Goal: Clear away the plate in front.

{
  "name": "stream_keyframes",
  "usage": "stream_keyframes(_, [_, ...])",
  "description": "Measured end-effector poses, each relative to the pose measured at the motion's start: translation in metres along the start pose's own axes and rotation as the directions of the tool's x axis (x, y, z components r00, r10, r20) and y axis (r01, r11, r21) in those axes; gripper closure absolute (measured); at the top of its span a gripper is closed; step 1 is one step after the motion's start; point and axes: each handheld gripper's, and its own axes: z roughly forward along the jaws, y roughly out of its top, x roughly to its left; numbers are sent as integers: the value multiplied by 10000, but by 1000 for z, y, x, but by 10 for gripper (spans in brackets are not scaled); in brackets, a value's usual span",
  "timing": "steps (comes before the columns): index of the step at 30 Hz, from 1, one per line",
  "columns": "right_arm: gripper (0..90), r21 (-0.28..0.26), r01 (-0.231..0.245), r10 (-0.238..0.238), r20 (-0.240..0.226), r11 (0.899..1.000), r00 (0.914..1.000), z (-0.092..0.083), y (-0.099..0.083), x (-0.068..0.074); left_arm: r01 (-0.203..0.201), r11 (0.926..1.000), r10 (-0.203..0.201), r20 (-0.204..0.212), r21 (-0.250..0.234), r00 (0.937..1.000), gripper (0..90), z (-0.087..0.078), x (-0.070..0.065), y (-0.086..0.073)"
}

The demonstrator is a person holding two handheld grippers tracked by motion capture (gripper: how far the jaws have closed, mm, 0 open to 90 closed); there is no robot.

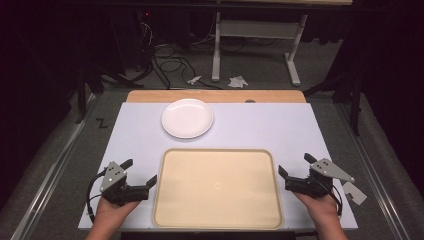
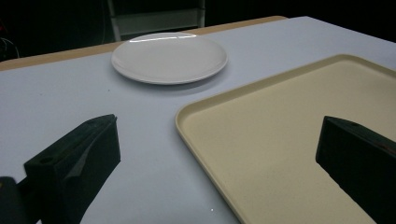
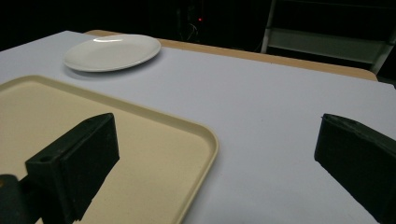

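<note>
Both tongs spread wide, holding nothing.
Left tongs (image 1: pixel 140 173) and right tongs (image 1: pixel 295 166) flanking tray (image 1: pixel 218 220); plate (image 1: pixel 187 118) beyond on table (image 1: pixel 270 122).

Lab or robotics recording room, not home. Dark surroundings, grey carpet floor (image 1: pixel 260 65). Loose black cables (image 1: pixel 167 62) tangled on floor beyond worktop (image 1: pixel 260 125). White metal frame legs (image 1: pixel 216 45) of another table behind. Worktop covered with plain white sheet over wooden board (image 1: pixel 215 95). Metal rails (image 1: pixel 50 170) run alongside worktop.
</note>
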Motion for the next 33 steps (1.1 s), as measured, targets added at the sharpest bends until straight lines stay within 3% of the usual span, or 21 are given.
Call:
stream_keyframes(5, [6, 20, -1, 2, -38, 10000, 10000, -2, -1, -1, -60, 9995, 64, 150, -307, 9999, 4, 2, -3, 1])
stream_keyframes(15, [7, 5, -98, 98, -19, 10000, 9999, -3, -1, -3, -144, 9992, 144, 13, -386, 9999, 4, 4, -4, -1])
stream_keyframes(20, [21, 46, -157, 157, 10, 9999, 9999, -4, -1, -3, 96, 10000, -96, 100, -2, 9999, 5, 5, -4, 1])
stream_keyframes(24, [23, 109, -195, 195, 40, 9998, 9998, -4, 1, -5, -192, 9998, 192, 15, -26, 9998, 5, 7, -4, 2])
stream_keyframes(30, [22, 189, -401, 396, 296, 9990, 9988, -8, 11, -11, -184, 9998, 184, -196, -16, 9996, 5, 11, 0, 4])
stream_keyframes(32, [22, 322, 85, -103, 546, 9994, 9985, -12, 14, -12, -101, 9999, 99, 111, 132, 9999, 5, 17, 2, 10])
stream_keyframes(33, [22, 242, 55, -71, 666, 9997, 9978, -12, 12, -13, -257, 9994, 255, 98, 227, 9996, 5, 19, 2, 12])
